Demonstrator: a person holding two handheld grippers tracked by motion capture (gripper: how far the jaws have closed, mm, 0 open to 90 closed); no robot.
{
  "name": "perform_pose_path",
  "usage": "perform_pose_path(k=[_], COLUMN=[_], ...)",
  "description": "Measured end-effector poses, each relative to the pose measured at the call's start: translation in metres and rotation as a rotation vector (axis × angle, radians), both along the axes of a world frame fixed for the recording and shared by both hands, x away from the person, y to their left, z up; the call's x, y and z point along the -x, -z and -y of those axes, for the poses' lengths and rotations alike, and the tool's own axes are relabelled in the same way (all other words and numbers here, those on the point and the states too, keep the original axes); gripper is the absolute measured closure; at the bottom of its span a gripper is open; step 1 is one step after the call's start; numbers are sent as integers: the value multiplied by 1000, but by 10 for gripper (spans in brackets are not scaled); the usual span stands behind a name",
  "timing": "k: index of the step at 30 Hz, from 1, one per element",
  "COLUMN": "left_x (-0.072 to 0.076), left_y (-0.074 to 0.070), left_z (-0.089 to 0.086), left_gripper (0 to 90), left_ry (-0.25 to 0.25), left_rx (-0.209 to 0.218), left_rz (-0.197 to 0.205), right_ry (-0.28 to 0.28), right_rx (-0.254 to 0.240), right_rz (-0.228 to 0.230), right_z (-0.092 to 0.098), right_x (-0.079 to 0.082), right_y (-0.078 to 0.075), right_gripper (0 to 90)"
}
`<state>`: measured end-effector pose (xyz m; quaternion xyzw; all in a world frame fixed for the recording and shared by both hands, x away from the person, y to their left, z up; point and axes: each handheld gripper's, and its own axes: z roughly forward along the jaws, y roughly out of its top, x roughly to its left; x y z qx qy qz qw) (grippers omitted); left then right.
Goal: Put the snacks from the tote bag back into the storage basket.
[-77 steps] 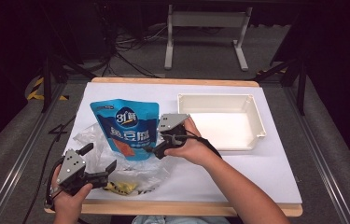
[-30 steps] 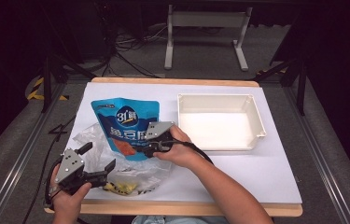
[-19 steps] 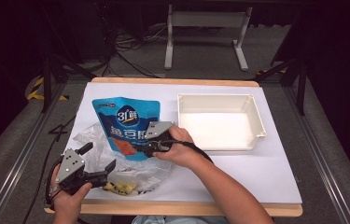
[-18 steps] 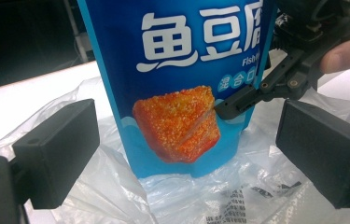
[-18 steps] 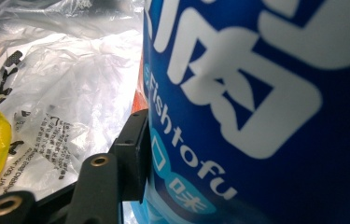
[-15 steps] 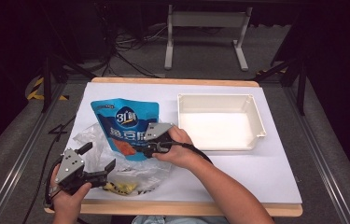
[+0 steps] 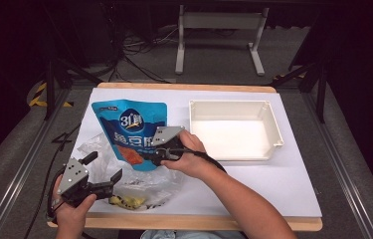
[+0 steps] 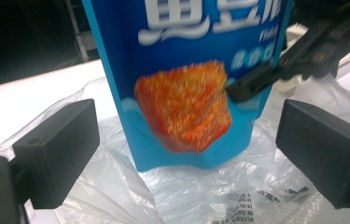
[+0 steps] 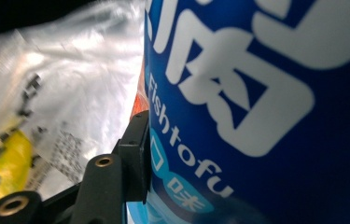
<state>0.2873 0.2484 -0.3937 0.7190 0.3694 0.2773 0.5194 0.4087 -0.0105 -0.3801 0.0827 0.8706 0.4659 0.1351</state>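
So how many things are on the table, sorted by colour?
Blue: 1, the snack pouch
White: 1, the tray
Clear: 1, the plastic bag
Yellow: 1, the bits by the bag
Total: 4

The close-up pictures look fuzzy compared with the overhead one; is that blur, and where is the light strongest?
Left gripper view: the blue pouch is smeared, its print soft. Right gripper view: the pouch sits so close that the lettering is large and soft. High view: sharper; the white tray floor glares brightest and the surroundings fall dark.
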Motion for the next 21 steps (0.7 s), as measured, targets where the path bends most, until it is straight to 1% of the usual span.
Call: perform_pose_path(k=[3, 4, 5, 6, 7, 8, 13, 14, 15, 16, 17, 21], left_x=[0, 0, 0, 0, 0, 0, 0, 0, 0, 0, 0, -1], left_y=[0, 0, 0, 0, 0, 0, 0, 0, 0, 0, 0, 1], left_z=[0, 0, 0, 0, 0, 0, 0, -1, 0, 0, 0, 0], left_gripper=[69, 69, 69, 69, 69, 69, 69, 69, 69, 69, 69, 69], left_ry=[2, 2, 0, 1, 1, 1, 1, 3, 1, 0, 0, -2], left_rx=[-2, -2, -1, -1, -2, -2, -1, -6, -2, 0, 0, 2], left_rz=[2, 2, 1, 1, 0, 0, 0, 1, 0, 0, 0, 1], right_ry=[-7, -7, -7, -12, -15, -15, -20, -20, -20, -20, -20, -27], right_rx=[3, 3, 0, -10, -11, -11, -25, -27, -27, -33, -33, -39], right_rz=[12, 12, 13, 16, 17, 17, 25, 25, 25, 18, 18, 3], right_z=[1, 1, 1, 2, 2, 2, 4, 4, 4, 5, 5, 7], right_x=[3, 3, 4, 5, 6, 6, 7, 7, 7, 7, 7, 8], right_y=[-15, -15, -18, -28, -31, -31, -49, -51, -51, -56, -56, -64], right_gripper=[531, 531, 531, 530, 530, 530, 530, 529, 529, 529, 529, 529])
